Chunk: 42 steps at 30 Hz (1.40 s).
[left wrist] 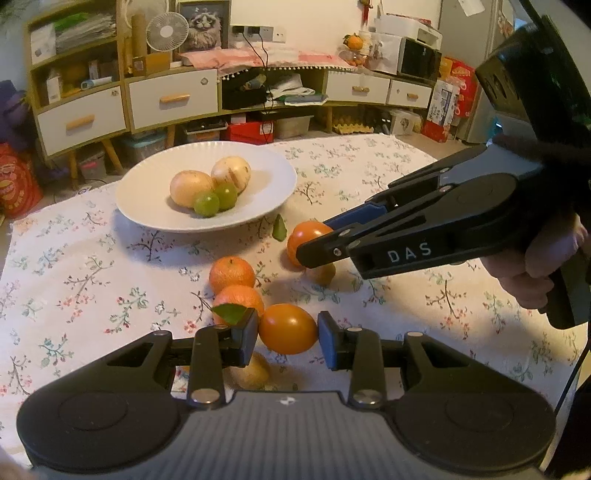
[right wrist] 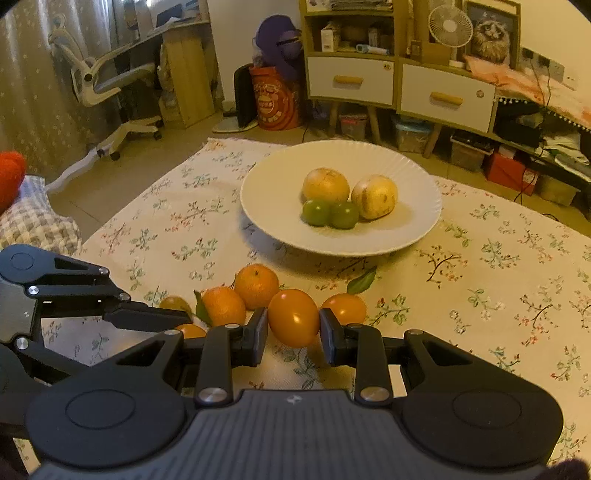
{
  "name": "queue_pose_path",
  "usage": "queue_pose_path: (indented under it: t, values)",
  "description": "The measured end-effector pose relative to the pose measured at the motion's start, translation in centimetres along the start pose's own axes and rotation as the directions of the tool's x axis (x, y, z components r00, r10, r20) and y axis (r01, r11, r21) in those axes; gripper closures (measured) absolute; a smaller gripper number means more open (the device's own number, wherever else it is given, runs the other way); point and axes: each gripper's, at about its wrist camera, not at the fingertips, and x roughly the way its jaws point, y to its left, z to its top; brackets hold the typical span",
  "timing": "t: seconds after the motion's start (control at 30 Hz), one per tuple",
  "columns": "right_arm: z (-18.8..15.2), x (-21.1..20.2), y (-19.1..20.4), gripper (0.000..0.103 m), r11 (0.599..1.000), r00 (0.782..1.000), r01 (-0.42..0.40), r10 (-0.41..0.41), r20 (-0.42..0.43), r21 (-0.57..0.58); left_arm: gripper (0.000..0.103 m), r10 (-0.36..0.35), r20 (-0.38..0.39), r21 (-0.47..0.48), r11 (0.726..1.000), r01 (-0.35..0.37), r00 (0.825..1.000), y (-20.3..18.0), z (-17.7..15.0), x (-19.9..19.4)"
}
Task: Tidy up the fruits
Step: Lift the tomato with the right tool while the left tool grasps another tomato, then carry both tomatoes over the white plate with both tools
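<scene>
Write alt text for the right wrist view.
The right gripper is shut on a smooth orange fruit over a floral tablecloth. More orange fruits lie around it; behind them a white plate holds two yellowish and two green fruits.

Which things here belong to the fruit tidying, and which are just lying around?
Job: white plate, yellow fruit, green fruit, mandarins, left gripper, left-held orange fruit, right gripper, right-held orange fruit.
Lying about: fan, cat picture, office chair.
</scene>
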Motion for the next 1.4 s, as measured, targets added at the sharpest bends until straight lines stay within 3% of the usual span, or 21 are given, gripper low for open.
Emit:
queue_pose_path:
  t: [0.5, 0.9, 1.23, 1.4]
  values:
    - [2.3, -0.3, -2.4, 0.076, 0.996, 0.996, 0.051, -0.056, 0.065, 0.075, 0.085, 0.064, 0.078, -0.103, 0.993, -0.056, 0.995, 3.1, 3.0, -0.7]
    - [4.0, 1.4, -4.6, 0.076, 0.981, 0.991, 0.087, -0.103, 0.086, 0.171, 0.085, 0.141, 0.090, -0.238, 0.964, -0.116, 0.986, 6.7, 4.7, 1.1]
    - [5.4, 3.6, -6.1, 0.076, 0.964, 0.988, 0.113, -0.134, 0.072, 0.242, 0.085, 0.214, 0.088, -0.242, 0.952, -0.187, 0.973, 7.2, 6.8, 4.1]
    - [5.4, 4.5, -5.9, 0.076, 0.969, 0.987, 0.131, -0.146, 0.063, 0.209, 0.085, 0.229, 0.072, -0.238, 0.949, -0.206, 0.971, 7.3, 7.3, 5.5]
